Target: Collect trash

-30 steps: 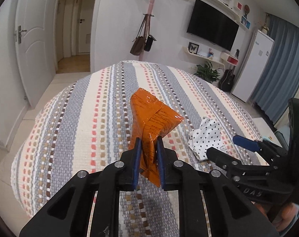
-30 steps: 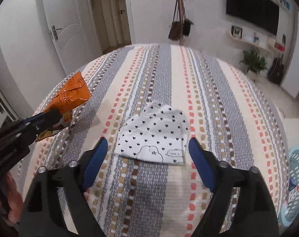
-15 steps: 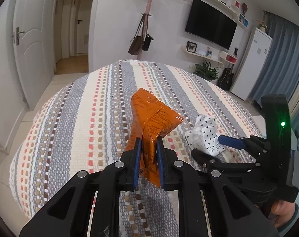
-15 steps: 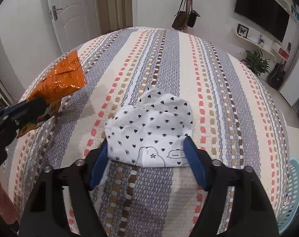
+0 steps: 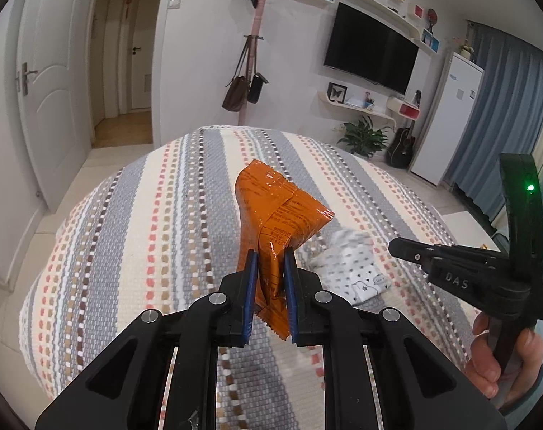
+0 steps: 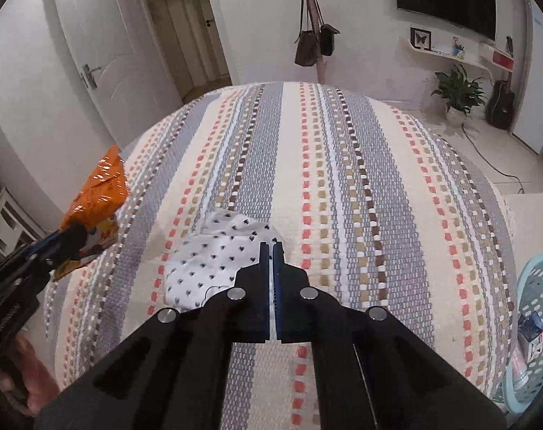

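Above the bed [image 6: 343, 179], the left gripper [image 5: 268, 279] clamps an orange wrapper [image 5: 275, 215] while the right gripper [image 6: 270, 268] pinches the white wrapper [image 6: 214, 261] lying on it.

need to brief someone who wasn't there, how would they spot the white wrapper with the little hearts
Start at the large bed with the striped woven cover. Near its closer edge lies a crumpled white wrapper printed with small dark hearts, its edge pinched by the shut right gripper. The only other trash is the shiny orange foil packet, held up off the bed by the left gripper.
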A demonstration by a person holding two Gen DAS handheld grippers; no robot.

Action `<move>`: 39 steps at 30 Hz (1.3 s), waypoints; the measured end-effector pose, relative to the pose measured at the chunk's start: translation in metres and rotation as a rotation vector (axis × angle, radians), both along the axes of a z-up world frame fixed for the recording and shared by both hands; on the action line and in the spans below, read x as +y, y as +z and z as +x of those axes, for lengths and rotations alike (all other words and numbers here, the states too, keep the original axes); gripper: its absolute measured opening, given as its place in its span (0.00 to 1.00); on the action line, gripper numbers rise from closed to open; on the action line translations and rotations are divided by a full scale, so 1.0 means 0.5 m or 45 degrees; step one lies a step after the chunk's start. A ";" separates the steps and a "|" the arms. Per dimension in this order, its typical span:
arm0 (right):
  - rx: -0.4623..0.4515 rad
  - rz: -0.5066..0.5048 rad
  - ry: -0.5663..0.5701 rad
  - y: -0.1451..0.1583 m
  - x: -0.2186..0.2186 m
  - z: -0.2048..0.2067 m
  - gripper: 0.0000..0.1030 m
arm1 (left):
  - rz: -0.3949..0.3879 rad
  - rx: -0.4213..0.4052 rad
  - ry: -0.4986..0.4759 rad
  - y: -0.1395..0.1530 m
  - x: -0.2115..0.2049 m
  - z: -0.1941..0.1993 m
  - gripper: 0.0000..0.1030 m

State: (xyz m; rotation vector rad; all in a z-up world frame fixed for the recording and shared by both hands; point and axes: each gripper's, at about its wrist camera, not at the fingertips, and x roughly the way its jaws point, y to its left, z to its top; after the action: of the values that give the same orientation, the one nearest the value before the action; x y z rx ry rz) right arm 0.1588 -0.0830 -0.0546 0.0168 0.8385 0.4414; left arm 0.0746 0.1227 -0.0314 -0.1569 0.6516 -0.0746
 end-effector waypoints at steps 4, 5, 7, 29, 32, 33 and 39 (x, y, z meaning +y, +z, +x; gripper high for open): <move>-0.010 0.011 0.047 0.006 0.008 -0.012 0.04 | -0.006 0.003 0.005 -0.005 0.004 0.004 0.13; -0.001 -0.007 0.055 0.003 0.014 -0.011 0.11 | -0.009 0.003 0.007 -0.006 0.006 0.004 0.13; 0.021 -0.045 0.049 -0.010 0.025 -0.003 0.43 | -0.011 0.001 0.011 -0.006 0.011 0.004 0.13; -0.063 -0.119 0.113 -0.033 0.087 -0.016 0.01 | -0.047 -0.012 0.022 -0.015 0.042 0.006 0.13; -0.098 -0.078 0.101 -0.009 0.072 -0.032 0.01 | -0.046 -0.018 0.022 -0.011 0.040 0.004 0.13; -0.112 -0.067 0.099 0.001 0.067 -0.037 0.01 | -0.045 -0.022 0.022 -0.009 0.040 0.003 0.13; -0.202 -0.042 0.070 0.057 0.042 -0.064 0.01 | -0.040 -0.054 0.006 0.015 0.028 0.000 0.13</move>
State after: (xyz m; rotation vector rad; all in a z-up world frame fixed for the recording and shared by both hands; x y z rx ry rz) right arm 0.1267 -0.0618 -0.0260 -0.0713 0.6911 0.4738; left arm 0.0745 0.1366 -0.0239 -0.1864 0.6078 -0.0833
